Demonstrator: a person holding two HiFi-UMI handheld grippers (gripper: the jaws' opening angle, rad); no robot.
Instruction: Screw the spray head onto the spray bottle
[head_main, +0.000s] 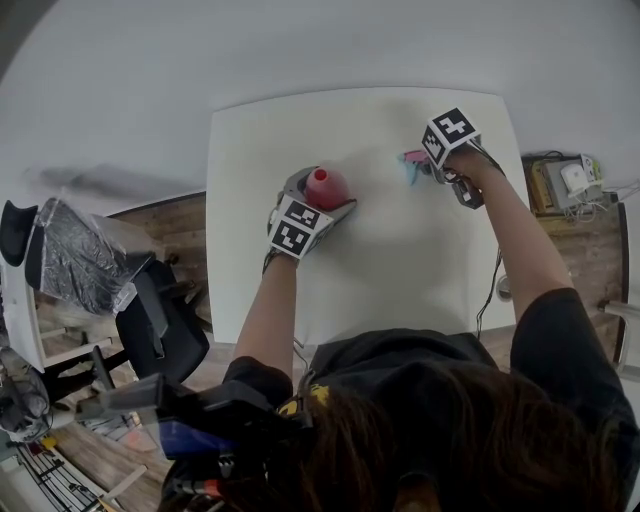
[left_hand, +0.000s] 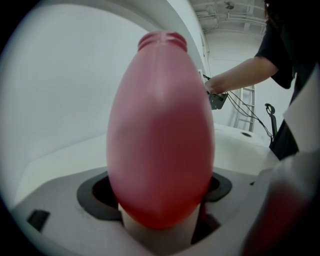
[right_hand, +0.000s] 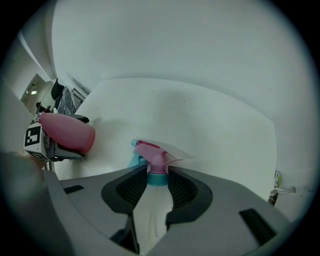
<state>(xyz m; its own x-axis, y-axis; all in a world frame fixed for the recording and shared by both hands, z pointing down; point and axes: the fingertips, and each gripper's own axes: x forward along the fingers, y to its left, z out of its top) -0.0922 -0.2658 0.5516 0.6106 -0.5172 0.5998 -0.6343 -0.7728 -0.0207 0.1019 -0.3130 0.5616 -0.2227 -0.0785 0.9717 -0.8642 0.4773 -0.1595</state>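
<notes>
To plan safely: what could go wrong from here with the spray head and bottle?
1. The spray head sits only at the tips of the right claw; it may slip when lifted.
2. Its thin tube could miss the neck of the spray bottle.
3. The rounded bottle might twist in the left claw.

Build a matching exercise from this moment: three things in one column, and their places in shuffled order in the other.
Things
1. red plastic spray bottle
2. pink and teal plastic spray head
3. black chair

Places
A. on the floor, left of the white table in the head view
B. clamped in the left claw
C. lying on the table, between the jaws of the right claw

Pairs: 1-B, 2-C, 3-A
</notes>
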